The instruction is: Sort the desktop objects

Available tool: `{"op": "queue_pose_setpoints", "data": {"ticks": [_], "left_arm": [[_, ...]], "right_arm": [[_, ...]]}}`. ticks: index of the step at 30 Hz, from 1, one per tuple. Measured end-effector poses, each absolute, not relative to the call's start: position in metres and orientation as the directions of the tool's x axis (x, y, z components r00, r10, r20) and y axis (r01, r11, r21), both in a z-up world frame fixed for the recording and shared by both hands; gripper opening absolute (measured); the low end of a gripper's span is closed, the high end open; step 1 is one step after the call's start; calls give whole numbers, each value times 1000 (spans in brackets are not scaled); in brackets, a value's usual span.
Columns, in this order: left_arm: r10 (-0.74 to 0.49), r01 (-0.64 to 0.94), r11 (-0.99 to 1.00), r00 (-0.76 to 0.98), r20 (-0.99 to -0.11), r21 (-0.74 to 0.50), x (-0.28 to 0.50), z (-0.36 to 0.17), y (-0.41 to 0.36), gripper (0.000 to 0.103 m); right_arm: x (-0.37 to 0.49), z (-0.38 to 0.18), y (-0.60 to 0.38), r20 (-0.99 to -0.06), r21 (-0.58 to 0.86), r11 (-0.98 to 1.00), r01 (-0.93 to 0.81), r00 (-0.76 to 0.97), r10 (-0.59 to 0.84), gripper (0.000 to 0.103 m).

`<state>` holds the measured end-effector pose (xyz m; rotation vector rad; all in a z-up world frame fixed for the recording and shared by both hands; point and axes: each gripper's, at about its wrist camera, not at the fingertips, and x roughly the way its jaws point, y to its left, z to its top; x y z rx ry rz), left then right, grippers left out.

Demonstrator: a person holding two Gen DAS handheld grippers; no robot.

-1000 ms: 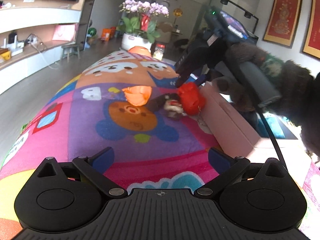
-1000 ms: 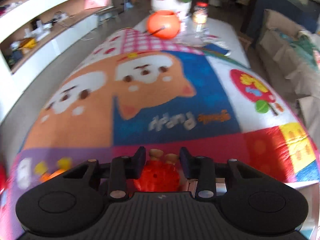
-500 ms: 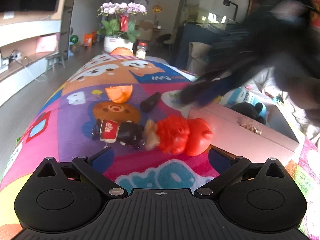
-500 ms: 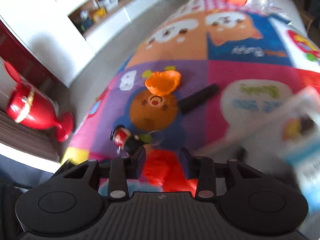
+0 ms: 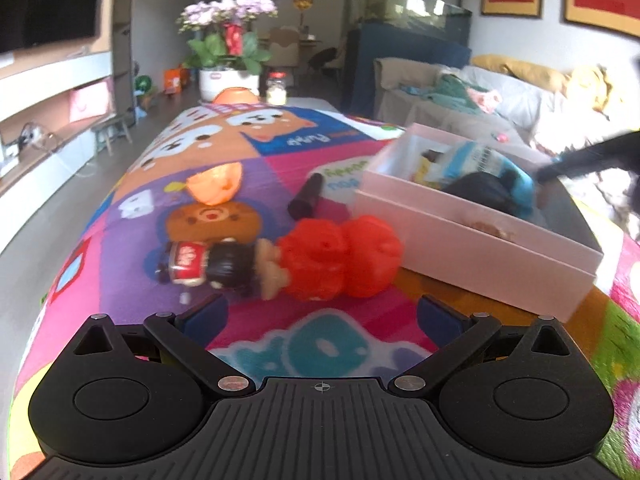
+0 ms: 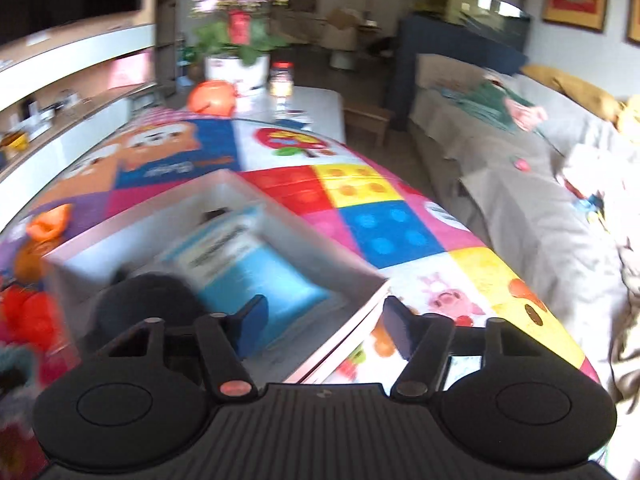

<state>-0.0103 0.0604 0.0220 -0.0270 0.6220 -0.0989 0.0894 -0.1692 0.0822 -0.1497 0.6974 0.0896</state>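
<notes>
- Your left hand-held gripper (image 5: 322, 312) hangs low over the worktop (image 5: 120, 280) with its blue-padded fingers (image 5: 208, 314) spread wide and nothing between them
- Just ahead of it and a little left lies a small dark bottle with a red label (image 5: 200, 266), on its side on the purple patch of the cartoon mat
- Touching that bottle's right end, directly ahead of your left hand-held gripper, the red doll (image 5: 332, 258) lies on its side, its far right end close against the pink box (image 5: 480, 256)
- Further ahead on the left sits an orange cup-like piece (image 5: 216, 186), and right of it a dark cylinder (image 5: 306, 198) lies just beside the box's near corner
- The pink box stands ahead and to the right of your left hand-held gripper, holding a blue packet (image 5: 488, 160) and a dark round thing (image 5: 484, 192)
- Your right hand-held gripper (image 6: 324, 328) hovers over the near right corner of that same box (image 6: 132, 216), fingers (image 6: 396, 328) well apart and empty
- The blue packet (image 6: 248, 272) lies inside just ahead of its left finger, the dark round thing (image 6: 148, 304) blurred to the left
- The red doll (image 6: 28, 312) shows as a blur at the far left, outside the box
</notes>
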Motion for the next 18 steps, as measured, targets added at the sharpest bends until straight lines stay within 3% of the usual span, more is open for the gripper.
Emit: {"op": "queue_pose_setpoints", "data": {"ticks": [4, 8, 12, 18], "left_arm": [[-137, 158, 987, 820, -556, -11, -14, 36, 39, 103], [-302, 304, 948, 782, -545, -89, -11, 48, 20, 103], [-390, 373, 916, 736, -554, -149, 2, 49, 0, 103], [-321, 325, 941, 772, -549, -94, 7, 46, 0, 103]], "right_arm": [[115, 77, -181, -549, -124, 991, -45, 835, -31, 62], [157, 70, -198, -614, -5, 998, -67, 788, 50, 62], [165, 66, -213, -638, 41, 996, -77, 765, 85, 55], [148, 57, -249, -676, 91, 996, -4, 734, 65, 49]]}}
